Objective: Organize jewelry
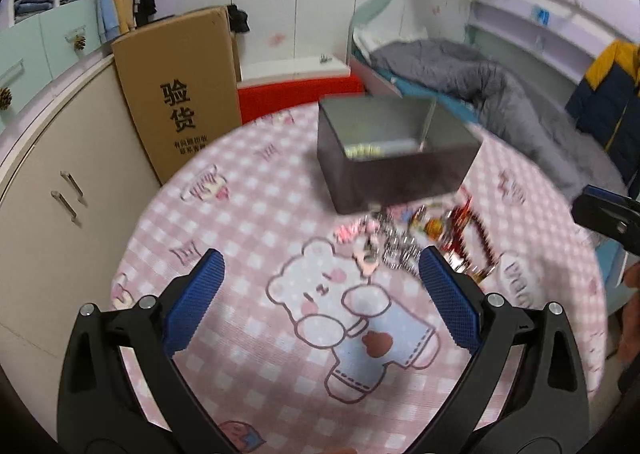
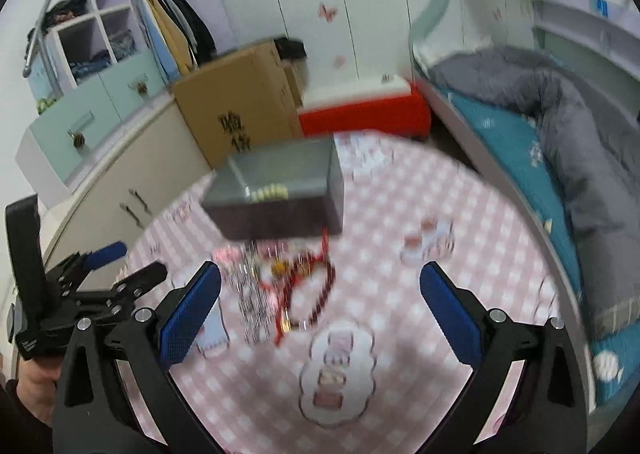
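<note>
A grey open box stands at the far side of the round pink checked table, with a pale beaded piece inside. A blurred heap of jewelry lies just in front of it: silver chains, a pink piece, a red bead bracelet. My left gripper is open and empty above the bear print, near the heap. In the right wrist view the box and heap lie ahead, left of centre. My right gripper is open and empty. The left gripper shows at the left.
A cardboard box leans against beige cabinets behind the table on the left. A red block sits beyond the table. A bed with a grey duvet runs along the right. The right gripper enters at the right edge.
</note>
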The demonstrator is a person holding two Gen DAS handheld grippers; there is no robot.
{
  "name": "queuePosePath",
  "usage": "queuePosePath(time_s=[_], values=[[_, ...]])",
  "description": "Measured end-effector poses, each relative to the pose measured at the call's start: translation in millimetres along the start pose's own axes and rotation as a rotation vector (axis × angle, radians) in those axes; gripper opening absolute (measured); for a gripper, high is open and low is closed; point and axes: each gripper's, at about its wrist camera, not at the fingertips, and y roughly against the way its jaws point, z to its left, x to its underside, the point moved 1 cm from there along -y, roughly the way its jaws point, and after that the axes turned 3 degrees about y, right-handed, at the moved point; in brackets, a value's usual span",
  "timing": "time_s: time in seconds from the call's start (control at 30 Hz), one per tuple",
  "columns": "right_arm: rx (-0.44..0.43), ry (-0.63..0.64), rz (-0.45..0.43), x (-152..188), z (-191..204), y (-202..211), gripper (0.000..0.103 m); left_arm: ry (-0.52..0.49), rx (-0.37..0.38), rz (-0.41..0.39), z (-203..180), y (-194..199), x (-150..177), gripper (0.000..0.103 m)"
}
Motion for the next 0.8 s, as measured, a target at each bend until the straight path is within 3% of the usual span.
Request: queuePosePath(time_s=[0.33,0.5,0.57,0.63,0.73,0.8], values=[[-0.009,0.013,0.065,25.1,4.6,-9.0,0.096,-0.024,-0.020,0.098,-4.2,-53.1,6.0,0.095],[-0.014,0.019,0.083,29.3,6.7,-12.3,0.096,-0.024,0.007,0.118,-7.0,-62.6,4.7,0.066],[-0.016,0.019,0.085,29.0,7.5,-13.1,0.096,-0.035,0.027,0.117,-9.1,-61.8,1.8,0.039],[-0.020,0.023,0.088,28.2,8.9,-14.4,0.096,-0.033,0.061,0.120,-8.4,-61.2,1.0,0.025],[-0.027,0.031,0.090,26.6,11.5,-17.3,0.096,-0.018,0.104,0.120,-4.7,-59.2,2.6,0.016],[-0.033,0.035,0.091,25.4,12.9,-19.3,0.096,0.008,0.134,0.122,0.2,-57.1,4.4,0.016]])
